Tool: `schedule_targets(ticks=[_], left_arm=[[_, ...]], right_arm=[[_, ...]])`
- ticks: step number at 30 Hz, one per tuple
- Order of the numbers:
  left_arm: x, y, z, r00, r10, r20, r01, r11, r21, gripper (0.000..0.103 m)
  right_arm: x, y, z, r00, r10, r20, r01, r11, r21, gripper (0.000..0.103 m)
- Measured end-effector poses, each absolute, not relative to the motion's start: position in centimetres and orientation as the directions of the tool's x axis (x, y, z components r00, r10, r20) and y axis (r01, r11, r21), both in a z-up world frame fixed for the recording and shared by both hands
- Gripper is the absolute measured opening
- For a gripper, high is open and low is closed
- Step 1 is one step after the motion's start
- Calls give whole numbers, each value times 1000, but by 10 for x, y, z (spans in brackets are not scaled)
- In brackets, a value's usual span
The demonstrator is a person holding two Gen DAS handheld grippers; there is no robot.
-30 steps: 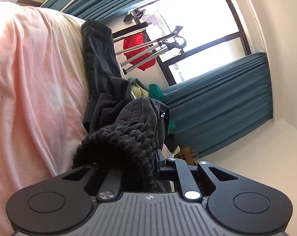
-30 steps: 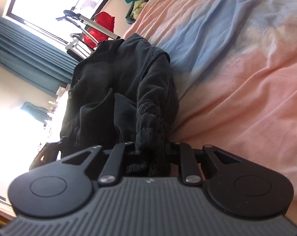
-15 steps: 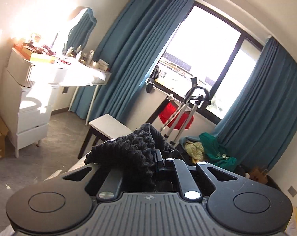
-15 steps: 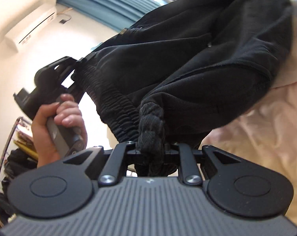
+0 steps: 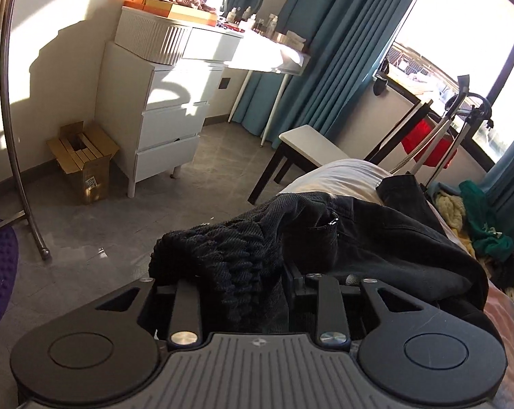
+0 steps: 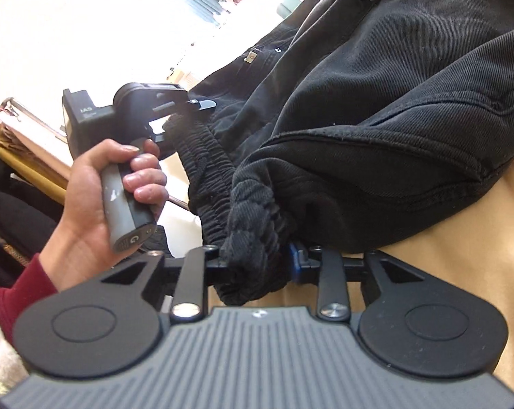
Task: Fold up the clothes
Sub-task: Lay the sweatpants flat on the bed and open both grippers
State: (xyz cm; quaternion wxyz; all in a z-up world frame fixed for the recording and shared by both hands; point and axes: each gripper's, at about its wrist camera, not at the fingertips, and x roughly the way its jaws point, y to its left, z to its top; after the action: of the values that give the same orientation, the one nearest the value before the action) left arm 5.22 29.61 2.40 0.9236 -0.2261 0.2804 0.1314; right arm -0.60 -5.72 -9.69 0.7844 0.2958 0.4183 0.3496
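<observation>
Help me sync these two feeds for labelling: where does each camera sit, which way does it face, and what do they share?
Left wrist: sits on the left gripper, facing past the bed's end to the white dresser and window; only the gripper shows.
Right wrist: sits on the right gripper, facing sideways toward the left hand.
Shared: the black trousers, each gripper clamping the ribbed waistband.

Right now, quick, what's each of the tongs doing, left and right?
Left tongs: shut on the black pants, at the elastic waistband.
Right tongs: shut on the same waistband further along.
</observation>
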Motion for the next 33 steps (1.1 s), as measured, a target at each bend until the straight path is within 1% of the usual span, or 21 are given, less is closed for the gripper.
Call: schedule_targets(ticks=[1,2,3,4,7,10,18,23,26,27,29,30,33], left_arm=[[49,301,16,797,120,-592,-380,861,-337,58],[43,300,13,794,123,-595,-380,865,-329,69],[32,286,18,807,121,-579,-361,876,-319,76],[22,272,22,818,119,-562,-342,887,-309,85],[-9,230,36,852,109,-512,-284,918,-276,87],[-39,189,49,882,96,-461,-227,944,-239,97],[-120,77,83,944,35,-327,-79,989,-122,100],[-138,6,68,952,-47,-301,23,996,-84,100],[-147,-14,43,966,-97,-240,75,992,-98,100],[-150,-17,33,966,-114,-231,90,990,-111,101],[-152,-17,13,952,-147,-267,108,982,-153,101],[-152,-17,5,946,-159,-283,115,980,-165,101],[-147,-17,0,946,-142,-293,107,985,-135,101]], right_arm=[[-5,-60,-93,403,798,-447,-306,578,757,66],[-9,-65,-88,407,799,-443,-317,579,752,73],[-14,-70,-83,415,797,-438,-331,581,744,84],[-20,-76,-78,423,796,-433,-345,583,736,84],[-36,-90,-56,465,755,-463,-408,647,644,84],[-54,-114,-39,530,718,-451,-441,688,577,84],[-59,-178,7,720,569,-397,-385,804,453,84],[-71,-231,19,811,456,-367,-326,873,363,84],[-91,-255,9,900,327,-287,-239,923,302,84],[-97,-261,2,917,297,-268,-213,929,301,84],[-105,-273,-13,933,250,-257,-163,934,318,84],[-104,-276,-19,931,240,-275,-143,934,328,84],[-100,-278,-23,934,223,-279,-126,936,328,84]])
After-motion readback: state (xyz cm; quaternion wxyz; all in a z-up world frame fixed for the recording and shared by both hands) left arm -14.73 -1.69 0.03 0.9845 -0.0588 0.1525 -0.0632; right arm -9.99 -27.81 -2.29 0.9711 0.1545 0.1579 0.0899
